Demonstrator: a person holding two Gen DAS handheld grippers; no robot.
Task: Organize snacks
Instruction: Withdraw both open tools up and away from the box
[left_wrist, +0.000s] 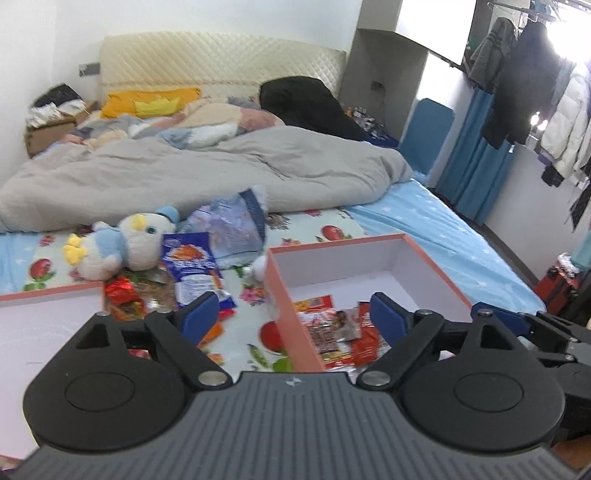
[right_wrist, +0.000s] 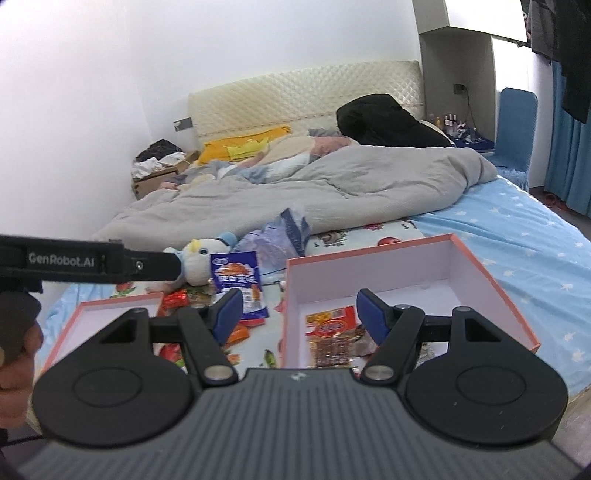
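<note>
Left gripper (left_wrist: 291, 314) spread wide, nothing between the pads; right gripper (right_wrist: 299, 312) likewise parted and empty. Both hover above the bed. Red snack packets (left_wrist: 340, 332) lie in the pink-edged box (left_wrist: 436, 266), below and just ahead of the fingertips. Blue snack bag (right_wrist: 238, 282) lies left, outside the box.

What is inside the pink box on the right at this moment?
The pink box holds several red snack packets bunched at its near end; the far end is bare white. Whatever lies nearest the camera is hidden behind the right gripper.
</note>
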